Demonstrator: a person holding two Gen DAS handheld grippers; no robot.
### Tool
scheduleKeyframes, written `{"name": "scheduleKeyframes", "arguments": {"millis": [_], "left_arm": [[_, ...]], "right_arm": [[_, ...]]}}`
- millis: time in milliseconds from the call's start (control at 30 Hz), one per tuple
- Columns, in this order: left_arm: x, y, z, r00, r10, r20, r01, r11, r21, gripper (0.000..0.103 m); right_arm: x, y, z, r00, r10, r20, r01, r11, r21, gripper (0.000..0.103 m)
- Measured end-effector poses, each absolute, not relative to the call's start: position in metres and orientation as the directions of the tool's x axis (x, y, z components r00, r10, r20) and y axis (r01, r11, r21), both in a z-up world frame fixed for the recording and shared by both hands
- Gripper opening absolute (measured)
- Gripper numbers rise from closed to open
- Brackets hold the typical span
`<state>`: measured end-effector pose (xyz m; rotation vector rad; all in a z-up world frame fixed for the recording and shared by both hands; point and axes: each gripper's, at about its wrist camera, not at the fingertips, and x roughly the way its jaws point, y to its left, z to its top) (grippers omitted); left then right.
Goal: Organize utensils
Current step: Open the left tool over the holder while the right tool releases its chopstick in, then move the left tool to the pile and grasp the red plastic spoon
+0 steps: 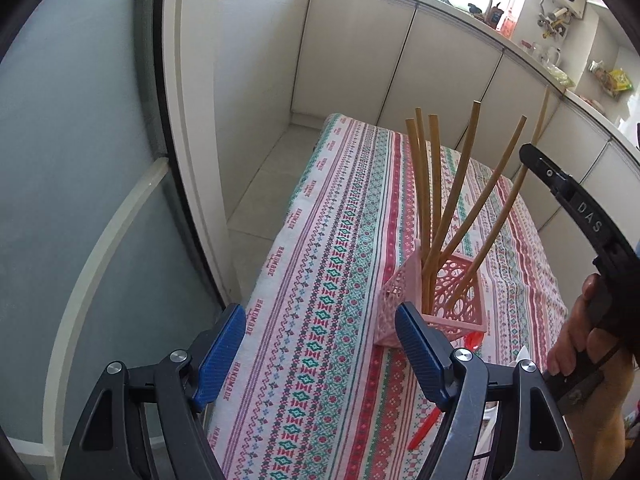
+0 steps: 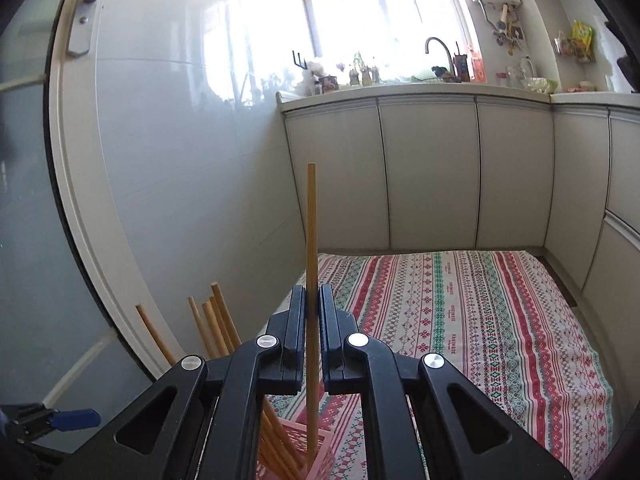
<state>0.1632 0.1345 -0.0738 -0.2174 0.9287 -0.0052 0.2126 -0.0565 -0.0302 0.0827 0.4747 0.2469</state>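
While the left gripper (image 1: pixel 320 350) is held wide with ribbed blue pads, a slim round wooden chopstick (image 2: pixel 311 240) is clamped upright by the right gripper (image 2: pixel 311 300). Its lower end is seen inside the pink perforated basket (image 1: pixel 460 300), where more chopsticks (image 1: pixel 436 184) are fanned out.

Bright window (image 2: pixel 360 8) above white cabinets (image 2: pixel 432 172), a faucet (image 2: pixel 438 46), and a patterned tablecloth (image 2: pixel 480 320).

The right gripper (image 2: pixel 312 304) is clamping one upright wooden chopstick (image 2: pixel 311 220), whose lower end is reaching into the pink perforated basket (image 2: pixel 320 454) at 6 o'clock. More chopsticks (image 2: pixel 218 322) are fanning out toward 8 o'clock. The patterned tablecloth (image 2: pixel 480 320) is stretching toward 4 o'clock.
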Motion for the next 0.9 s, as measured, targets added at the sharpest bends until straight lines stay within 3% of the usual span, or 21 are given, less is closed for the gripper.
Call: {"name": "scheduleKeyframes", "arguments": {"millis": [200, 433, 600, 733, 900], "left_arm": [[0.165, 0.134, -0.074, 0.597, -0.103, -0.796, -0.087, 0.978, -0.192, 0.078], [0.166, 0.134, -0.075, 0.587, -0.107, -0.803, -0.089, 0.977, -0.196, 0.078], [0.166, 0.128, -0.073, 0.583, -0.120, -0.804, -0.072, 0.978, -0.198, 0.078], [0.164, 0.121, -0.072, 0.575, -0.135, -0.807, -0.048, 0.979, -0.198, 0.078], [0.161, 0.111, -0.072, 0.566, -0.149, -0.811, -0.027, 0.980, -0.198, 0.078]], "right_arm": [[0.217, -0.049, -0.049, 0.838, 0.269, -0.475, -0.247, 0.963, 0.110, 0.006], [0.218, -0.051, -0.055, 0.772, 0.362, -0.523, -0.302, 0.932, 0.199, 0.008], [0.211, -0.065, -0.043, 0.768, 0.384, -0.513, -0.289, 0.922, 0.258, 0.032], [0.203, -0.085, -0.028, 0.756, 0.375, -0.537, -0.253, 0.924, 0.288, 0.035], [0.183, -0.114, -0.015, 0.724, 0.330, -0.606, -0.179, 0.938, 0.297, 0.047]]}}
